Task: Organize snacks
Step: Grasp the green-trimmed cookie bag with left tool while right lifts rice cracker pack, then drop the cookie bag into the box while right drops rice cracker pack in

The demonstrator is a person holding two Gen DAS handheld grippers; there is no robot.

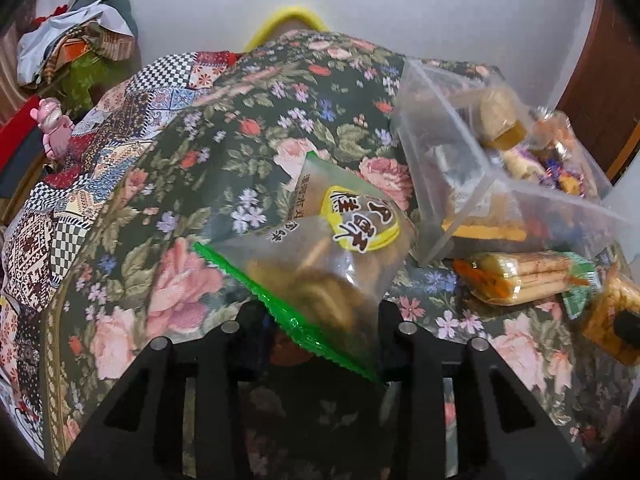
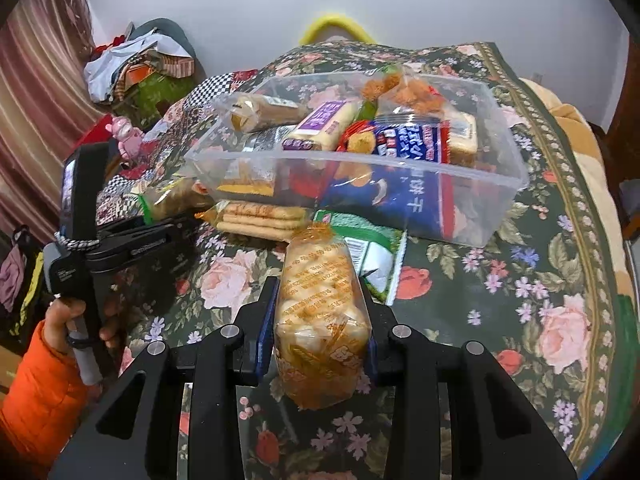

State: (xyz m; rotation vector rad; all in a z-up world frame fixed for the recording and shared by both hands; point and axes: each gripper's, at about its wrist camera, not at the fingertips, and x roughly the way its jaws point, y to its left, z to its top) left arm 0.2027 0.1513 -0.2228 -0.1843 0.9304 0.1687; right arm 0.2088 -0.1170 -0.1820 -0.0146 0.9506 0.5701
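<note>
My left gripper (image 1: pixel 320 320) is shut on a clear snack bag with a green edge and a yellow label (image 1: pixel 328 248), held above the floral cloth. It also shows in the right wrist view (image 2: pixel 168 200), with the left gripper (image 2: pixel 160 216) at the left. My right gripper (image 2: pixel 320 320) is shut on an orange-printed pack of small biscuits (image 2: pixel 320 312), held upright in front of the clear plastic box (image 2: pixel 500 184). The box (image 1: pixel 440 152) holds several snack packs.
A pack of long crackers (image 2: pixel 260 218) and a green-white packet (image 2: pixel 372 256) lie on the floral cloth (image 2: pixel 520 280) before the box. A pink toy (image 2: pixel 128 136) and a pile of clothes (image 2: pixel 136 60) are at the far left. A patchwork cloth (image 1: pixel 100 152) lies left.
</note>
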